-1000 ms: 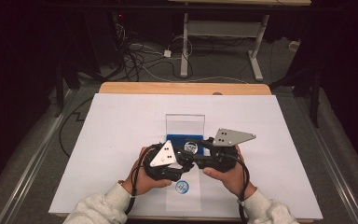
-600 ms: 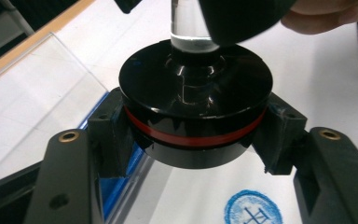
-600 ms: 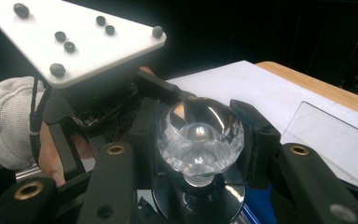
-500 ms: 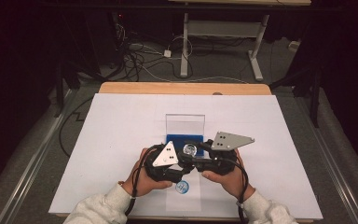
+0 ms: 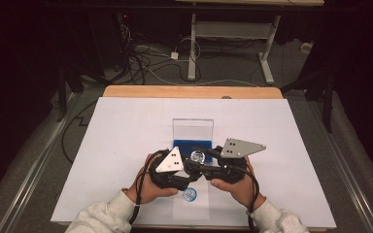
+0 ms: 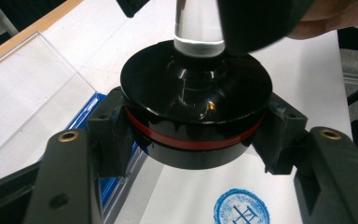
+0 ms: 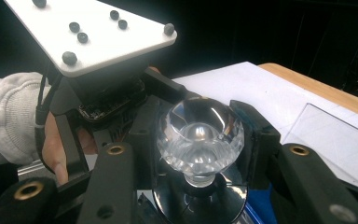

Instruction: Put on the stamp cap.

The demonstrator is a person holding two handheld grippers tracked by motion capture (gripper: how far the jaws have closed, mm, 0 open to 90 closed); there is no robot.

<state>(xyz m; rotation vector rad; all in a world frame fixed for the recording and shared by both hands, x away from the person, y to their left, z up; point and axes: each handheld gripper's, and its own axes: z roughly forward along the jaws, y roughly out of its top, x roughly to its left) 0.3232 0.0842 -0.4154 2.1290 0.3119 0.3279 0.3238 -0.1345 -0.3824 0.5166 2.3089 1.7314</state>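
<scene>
left gripper (image 6: 196,140) clamps stamp base (image 6: 196,93) | right gripper (image 7: 200,140) clamps crystal knob (image 7: 199,135) | both unmoved since earlier

Pale grey sleeves (image 5: 108,214) with ribbed cuffs. Both grippers, left (image 5: 188,170) and right (image 5: 200,163), are black, each topped by a grey triangular plate (image 5: 243,147) with dark screws; black cables trail off, and brass rivets dot the fingers (image 7: 114,186).

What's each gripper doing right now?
Left gripper: shut on the stamp's black base.
Right gripper: shut on the stamp's clear knob.
</scene>
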